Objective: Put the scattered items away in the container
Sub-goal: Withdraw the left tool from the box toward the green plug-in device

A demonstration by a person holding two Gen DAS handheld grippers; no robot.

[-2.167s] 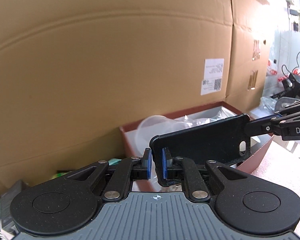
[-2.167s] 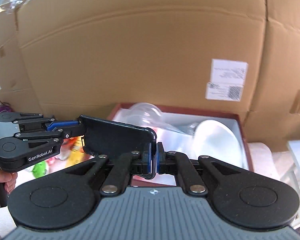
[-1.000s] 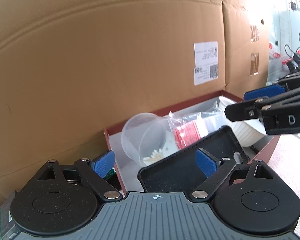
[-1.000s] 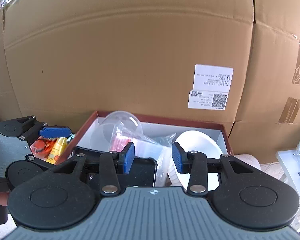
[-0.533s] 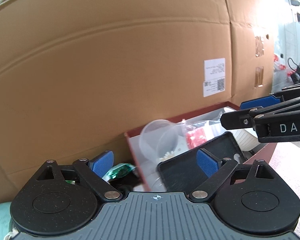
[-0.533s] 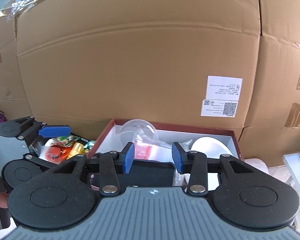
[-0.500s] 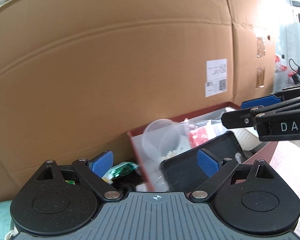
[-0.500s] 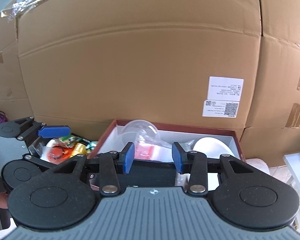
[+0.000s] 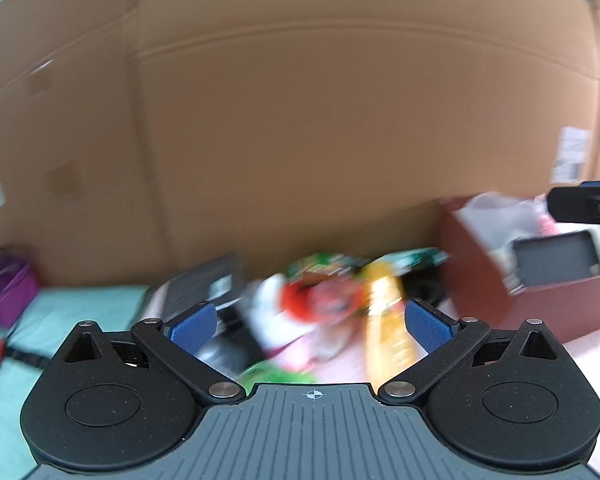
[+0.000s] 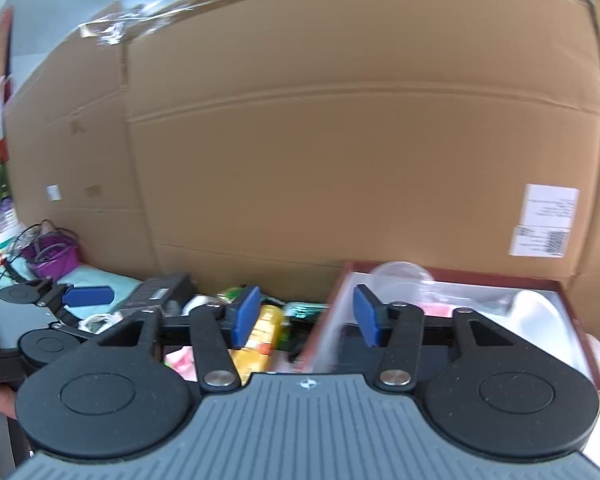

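Your left gripper (image 9: 308, 326) is widening, nothing between its blue pads, aimed at the loose pile of crinkly snack packets (image 9: 324, 304) and a glossy yellow bottle (image 9: 388, 320) left of the red-brown box (image 10: 452, 280). Your right gripper (image 10: 306, 316) is opening too, empty, over the box's near wall (a flat black tray (image 9: 552, 258) already lies inside).

Wrist cams fwd – shared clutter (image 9: 332, 300)
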